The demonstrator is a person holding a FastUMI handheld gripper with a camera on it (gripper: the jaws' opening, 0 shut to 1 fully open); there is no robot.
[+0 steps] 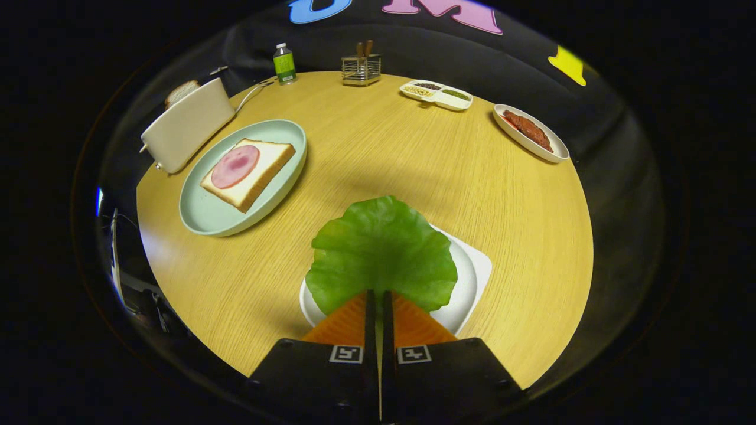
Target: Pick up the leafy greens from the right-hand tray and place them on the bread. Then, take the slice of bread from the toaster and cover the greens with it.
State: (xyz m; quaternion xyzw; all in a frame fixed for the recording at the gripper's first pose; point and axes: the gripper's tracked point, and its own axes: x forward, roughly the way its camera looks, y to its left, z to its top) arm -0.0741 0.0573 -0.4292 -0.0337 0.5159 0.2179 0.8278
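Note:
My gripper (378, 293) is shut on the near edge of a green lettuce leaf (383, 251), which fans out just ahead of the fingers, above a white square tray (472, 277). Beyond and to the left, a pale green plate (204, 215) holds a slice of bread (266, 168) topped with a round of pink ham (235, 166). Behind that plate stands a white toaster (188, 126) with a second bread slice (181, 91) poking out of its slot.
The round wooden table (401, 159) also carries a green bottle (284, 64), a wire utensil holder (361, 68), a white divided dish of condiments (436, 94) and a white oval dish of reddish meat (530, 132) along its far side. The toaster's cable (251, 96) trails toward the bottle.

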